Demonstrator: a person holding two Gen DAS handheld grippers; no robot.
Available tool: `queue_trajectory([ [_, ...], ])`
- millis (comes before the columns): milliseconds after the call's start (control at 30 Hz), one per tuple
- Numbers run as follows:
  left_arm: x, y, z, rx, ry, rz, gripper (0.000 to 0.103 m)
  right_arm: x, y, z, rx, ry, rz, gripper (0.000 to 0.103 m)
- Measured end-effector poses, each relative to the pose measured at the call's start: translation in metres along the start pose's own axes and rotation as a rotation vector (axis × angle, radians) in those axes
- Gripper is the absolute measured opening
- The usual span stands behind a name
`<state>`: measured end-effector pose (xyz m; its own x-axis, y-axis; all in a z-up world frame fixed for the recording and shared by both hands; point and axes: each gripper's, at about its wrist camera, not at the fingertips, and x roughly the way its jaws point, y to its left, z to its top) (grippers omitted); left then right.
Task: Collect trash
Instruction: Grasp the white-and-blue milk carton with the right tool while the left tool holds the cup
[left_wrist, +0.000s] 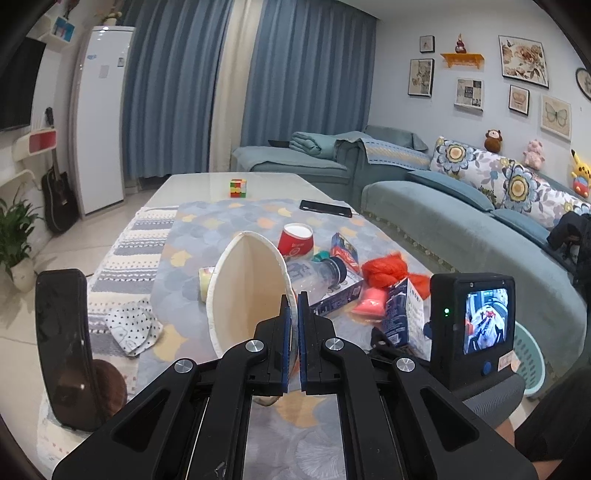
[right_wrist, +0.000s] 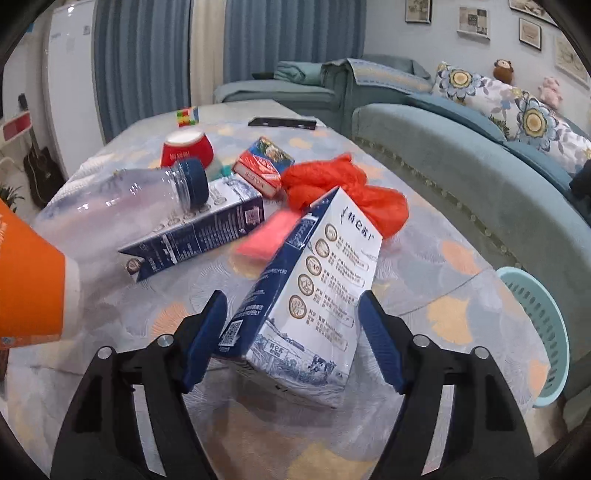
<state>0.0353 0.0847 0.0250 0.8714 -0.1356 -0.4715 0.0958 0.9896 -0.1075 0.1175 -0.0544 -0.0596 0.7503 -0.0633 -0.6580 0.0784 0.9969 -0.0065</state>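
Note:
My left gripper (left_wrist: 293, 306) is shut on the rim of a cream paper cup (left_wrist: 251, 291), held on its side with its mouth toward the camera; its orange outside (right_wrist: 29, 280) shows in the right wrist view. My right gripper (right_wrist: 293, 321) is open around a blue-and-white milk carton (right_wrist: 306, 295), which stands tilted between the fingers; whether the pads touch it I cannot tell. On the table lie a second carton (right_wrist: 199, 229), a clear plastic bottle (right_wrist: 122, 199), a red paper cup (right_wrist: 186, 147), a red-blue small box (right_wrist: 264, 166), an orange plastic bag (right_wrist: 343, 188) and a pink packet (right_wrist: 267, 234).
A light teal basket (right_wrist: 546, 332) stands on the floor right of the table, beside the teal sofa (right_wrist: 461, 177). A Rubik's cube (left_wrist: 238, 187) and black phone (left_wrist: 325, 208) lie at the far end. A dotted cloth (left_wrist: 133, 325) and a yellow-green item (left_wrist: 205, 282) lie left.

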Motion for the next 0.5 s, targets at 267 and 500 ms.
queue_trajectory([
  [267,0.003,-0.009,-0.001,0.014,0.001,-0.026,0.002,-0.029,-0.030,-0.008,0.032,-0.023,0.056,0.036],
  [500,0.001,-0.020,-0.003,0.040,-0.003,-0.043,0.002,-0.064,-0.074,-0.012,0.108,-0.061,0.086,0.032],
])
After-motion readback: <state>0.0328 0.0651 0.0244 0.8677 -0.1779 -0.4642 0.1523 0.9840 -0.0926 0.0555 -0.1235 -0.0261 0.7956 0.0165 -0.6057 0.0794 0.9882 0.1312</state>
